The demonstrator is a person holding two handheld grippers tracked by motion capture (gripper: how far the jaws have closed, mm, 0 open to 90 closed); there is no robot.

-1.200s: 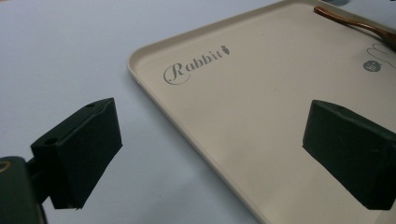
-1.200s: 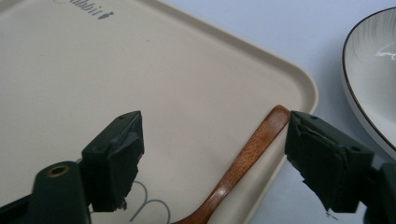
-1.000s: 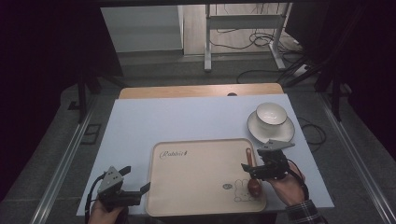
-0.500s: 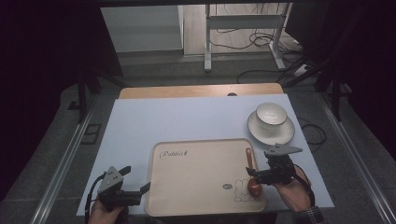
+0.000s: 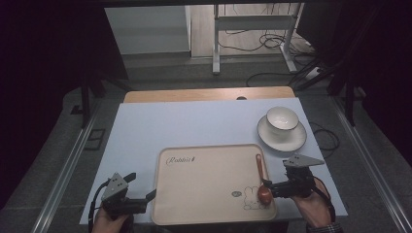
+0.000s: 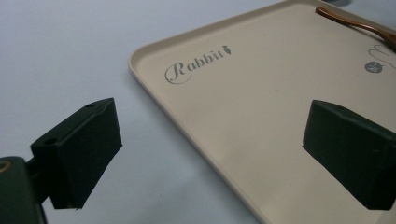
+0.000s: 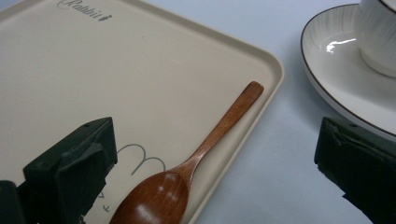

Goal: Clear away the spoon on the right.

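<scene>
Lying along the tray's (image 5: 204, 174) right rim, the spoon (image 7: 187, 172) could get knocked off if the right gripper (image 5: 270, 187), jaws just spread empty, swings; the left gripper (image 5: 148, 196) hangs released.

Pale blue table (image 5: 194, 126), beige tray (image 5: 204, 213) near front edge, saucer (image 5: 291, 141) far right

Glossy reddish-brown wooden spoon (image 7: 187, 172), cream tray (image 5: 204, 194) with grey "Rabbit" lettering and a rabbit line drawing, white bowl (image 5: 282, 119) on dark-rimmed white saucer (image 5: 282, 138), pale blue tabletop (image 5: 194, 126), black tool (image 5: 268, 187) jaws.
</scene>
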